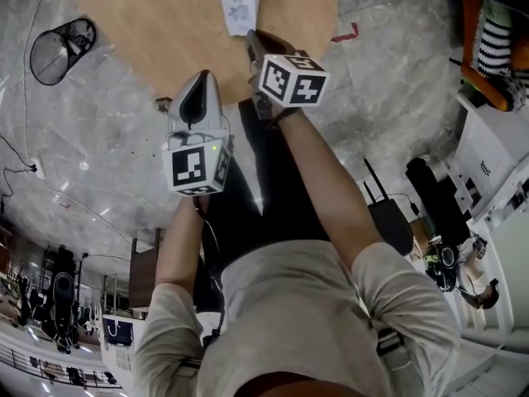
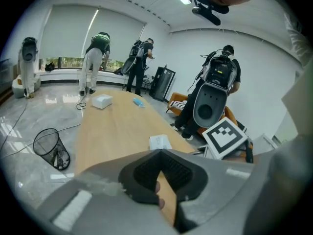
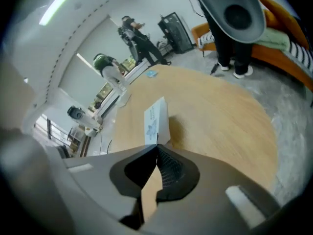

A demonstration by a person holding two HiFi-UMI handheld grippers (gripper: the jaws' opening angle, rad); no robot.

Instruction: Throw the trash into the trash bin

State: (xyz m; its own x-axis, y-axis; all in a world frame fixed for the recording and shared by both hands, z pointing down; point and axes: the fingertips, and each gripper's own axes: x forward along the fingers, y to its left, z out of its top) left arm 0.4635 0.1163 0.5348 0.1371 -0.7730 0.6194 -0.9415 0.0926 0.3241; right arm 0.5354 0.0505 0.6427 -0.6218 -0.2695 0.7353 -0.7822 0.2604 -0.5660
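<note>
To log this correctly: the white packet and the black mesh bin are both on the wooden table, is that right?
Not quite: the head view shows the black mesh bin on the floor beside the wooden table; the white packet is on it.

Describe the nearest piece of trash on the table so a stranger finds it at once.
Find the long wooden table. At its near rounded end is a flat white packet, pinched by the right gripper. Unlike the white box farther along, it is thin with blue print.
</note>
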